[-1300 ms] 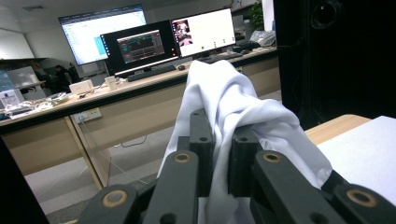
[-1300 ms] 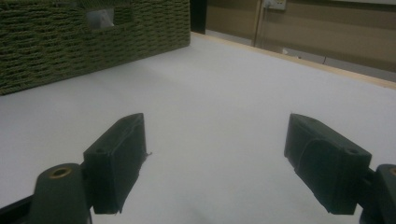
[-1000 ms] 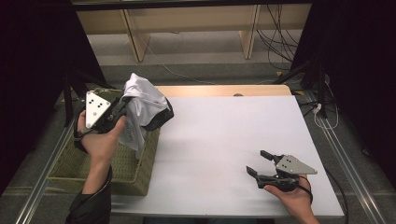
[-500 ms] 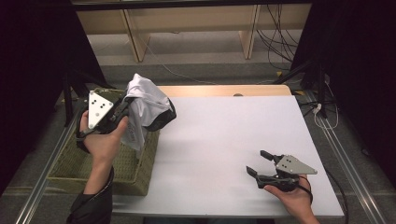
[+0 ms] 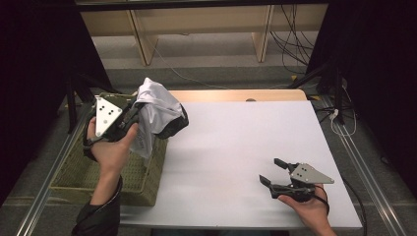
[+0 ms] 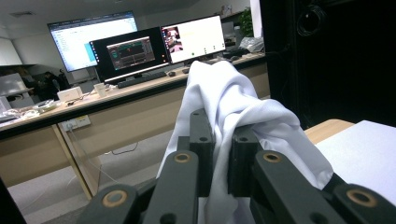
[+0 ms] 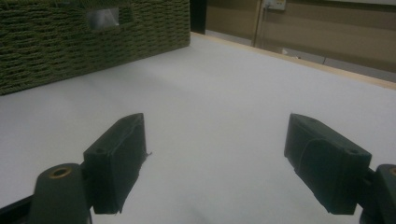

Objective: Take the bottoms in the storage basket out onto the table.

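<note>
My left gripper [image 5: 136, 112] is held up over the far end of a green woven basket [image 5: 98, 169], which stands off the table's left edge. It is shut on a white cloth [image 5: 155, 105] that bunches above the jaws and hangs down toward the basket; a dark part [image 5: 176, 125] sits at the cloth's right side. In the left gripper view the white cloth [image 6: 233, 93] is pinched between the nearly touching jaws of the left gripper [image 6: 219, 135]. My right gripper [image 5: 269, 170] rests low at the front right of the white table [image 5: 236, 132], open, nothing between the jaws of the right gripper [image 7: 215, 154].
The basket's woven wall [image 7: 70, 42] stands at the far left in the right gripper view. A wooden strip [image 5: 236, 95] borders the table's far edge. Metal rails [image 5: 366, 167] run along both sides of the table. Behind it stand wooden desk legs [image 5: 140, 37] and cables on the floor.
</note>
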`<state>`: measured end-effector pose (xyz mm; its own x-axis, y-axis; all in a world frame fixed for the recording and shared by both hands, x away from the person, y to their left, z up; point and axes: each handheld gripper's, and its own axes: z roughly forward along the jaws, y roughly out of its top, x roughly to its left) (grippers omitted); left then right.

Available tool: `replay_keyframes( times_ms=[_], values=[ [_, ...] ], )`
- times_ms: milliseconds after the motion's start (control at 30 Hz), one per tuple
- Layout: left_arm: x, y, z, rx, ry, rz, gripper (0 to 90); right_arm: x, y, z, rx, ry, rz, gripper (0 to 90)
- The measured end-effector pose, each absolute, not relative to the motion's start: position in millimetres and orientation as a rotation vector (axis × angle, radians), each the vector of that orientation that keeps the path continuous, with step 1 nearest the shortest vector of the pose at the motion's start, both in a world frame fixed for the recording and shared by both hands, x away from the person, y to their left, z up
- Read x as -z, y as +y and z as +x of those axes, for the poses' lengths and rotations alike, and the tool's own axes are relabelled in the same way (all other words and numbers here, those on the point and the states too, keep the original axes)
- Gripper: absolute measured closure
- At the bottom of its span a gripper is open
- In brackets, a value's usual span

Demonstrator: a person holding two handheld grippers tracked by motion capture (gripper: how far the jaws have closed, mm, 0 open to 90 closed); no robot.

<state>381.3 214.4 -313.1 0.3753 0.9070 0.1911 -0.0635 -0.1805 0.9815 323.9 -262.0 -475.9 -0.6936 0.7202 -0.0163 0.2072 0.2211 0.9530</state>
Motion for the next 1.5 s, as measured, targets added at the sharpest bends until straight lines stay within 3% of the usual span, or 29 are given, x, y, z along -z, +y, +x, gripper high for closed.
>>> replay_keyframes(
  times_ms=[1500],
  values=[
    [316, 194, 380, -1.03, 0.744, 1.489, 82.3, 476, -262, 324, -1.478, 2.038, 0.851, 21.5]
  ],
)
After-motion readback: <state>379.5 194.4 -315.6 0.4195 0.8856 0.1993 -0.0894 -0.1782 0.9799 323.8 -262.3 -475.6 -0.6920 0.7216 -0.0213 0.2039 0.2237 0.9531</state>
